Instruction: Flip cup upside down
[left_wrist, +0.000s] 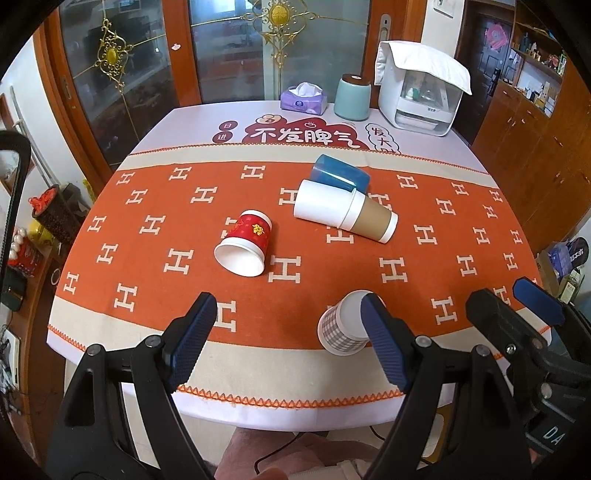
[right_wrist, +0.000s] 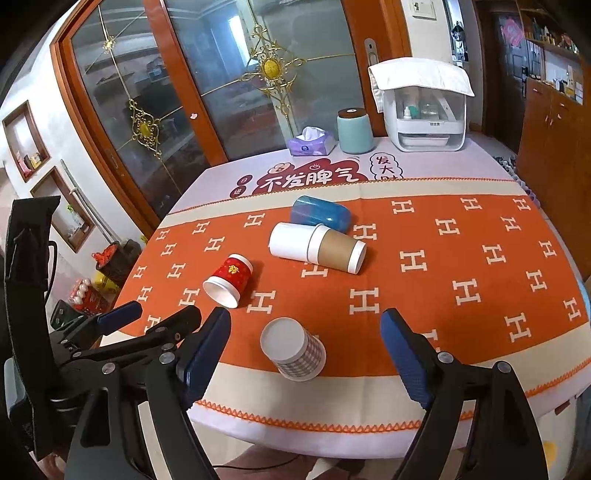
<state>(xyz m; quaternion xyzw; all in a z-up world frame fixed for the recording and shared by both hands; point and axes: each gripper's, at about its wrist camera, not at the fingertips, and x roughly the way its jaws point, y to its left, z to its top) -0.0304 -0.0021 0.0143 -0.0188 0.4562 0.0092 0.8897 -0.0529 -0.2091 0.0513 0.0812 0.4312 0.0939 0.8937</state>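
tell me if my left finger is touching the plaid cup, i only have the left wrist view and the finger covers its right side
observer: No. In the right wrist view the left gripper sits off to the left of the plaid cup, with cloth showing between them.
operator: so where is the right one
observer: The right gripper is open, and the cup stands on end in the gap ahead of it, touching neither finger.
operator: anything hidden behind my finger
observer: Nothing. The cup's whole outline shows, with bare tablecloth all around it. The red cup lies on its side well apart from it.
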